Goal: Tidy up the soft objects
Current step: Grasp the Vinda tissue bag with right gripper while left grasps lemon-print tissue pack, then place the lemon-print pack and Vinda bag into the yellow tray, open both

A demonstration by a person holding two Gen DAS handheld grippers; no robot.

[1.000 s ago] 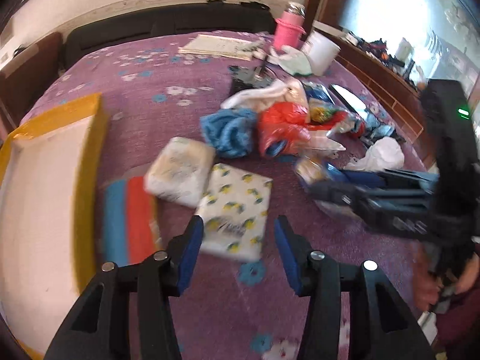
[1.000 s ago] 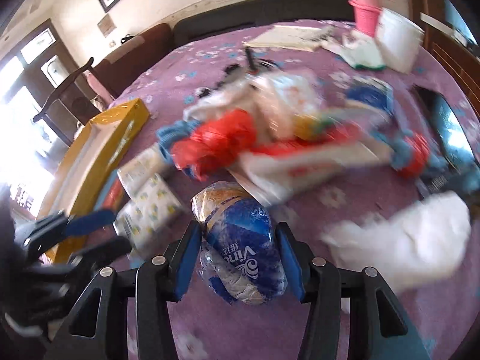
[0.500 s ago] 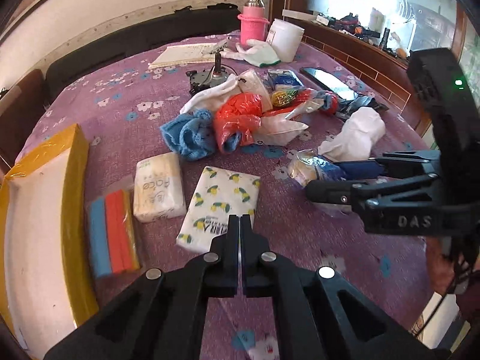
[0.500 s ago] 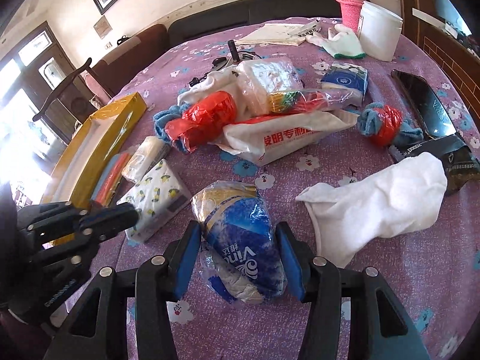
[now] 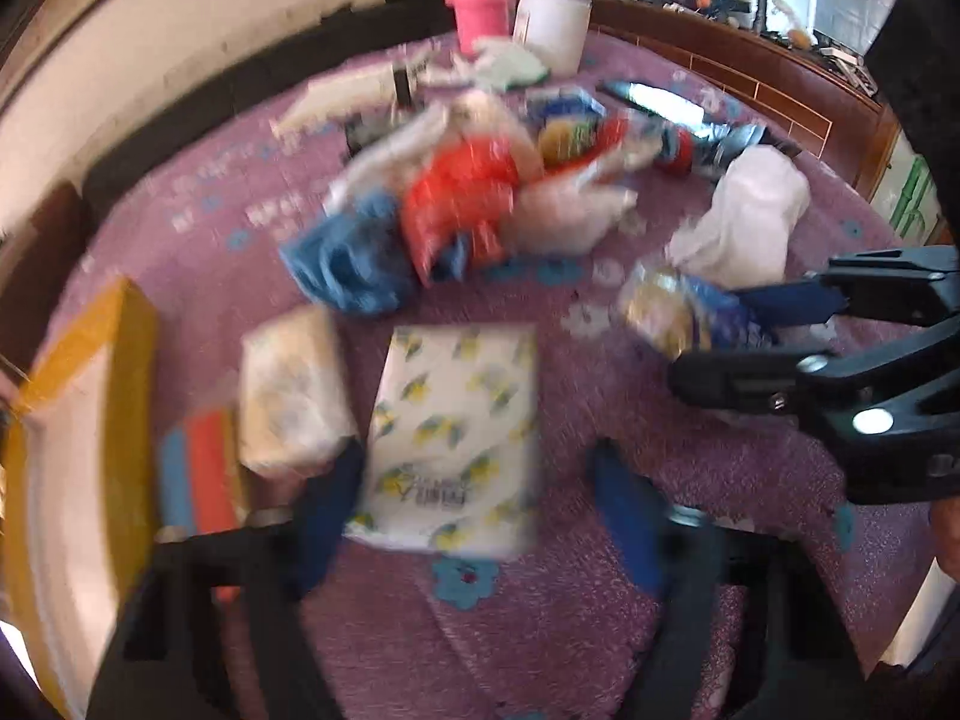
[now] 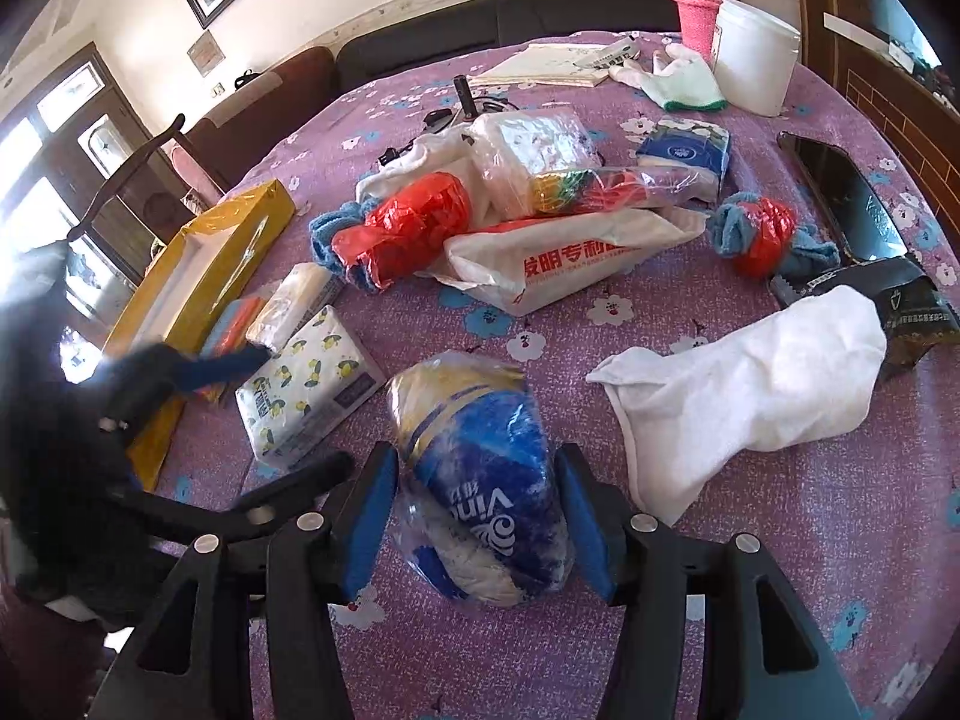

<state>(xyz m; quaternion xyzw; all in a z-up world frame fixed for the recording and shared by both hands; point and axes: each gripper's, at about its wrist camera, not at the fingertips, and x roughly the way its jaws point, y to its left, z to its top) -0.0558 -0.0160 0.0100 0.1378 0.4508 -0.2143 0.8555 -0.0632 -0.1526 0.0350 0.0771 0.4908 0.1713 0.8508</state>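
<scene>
My left gripper (image 5: 480, 516) is open, its blue pads on either side of the near end of a lemon-print tissue pack (image 5: 456, 432) lying on the purple cloth; the view is blurred. The pack also shows in the right wrist view (image 6: 309, 381). My right gripper (image 6: 474, 516) is shut on a blue and gold plastic-wrapped tissue pack (image 6: 480, 486), also seen in the left wrist view (image 5: 684, 312). A yellow box (image 6: 204, 276) lies open at the left.
A white tissue pack (image 5: 291, 396) and blue-orange sponges (image 5: 195, 471) lie beside the yellow box (image 5: 90, 420). A heap of red bags, blue cloth and plastic bags (image 6: 510, 222) is mid-table. A white cloth (image 6: 750, 384), phone (image 6: 840, 192), pink flask (image 6: 696, 6) and white tub (image 6: 753, 57) are at right.
My left gripper was shut half a second ago and has opened and moved forward, its pads now flanking the lemon-print pack. My right gripper still holds the blue pack.
</scene>
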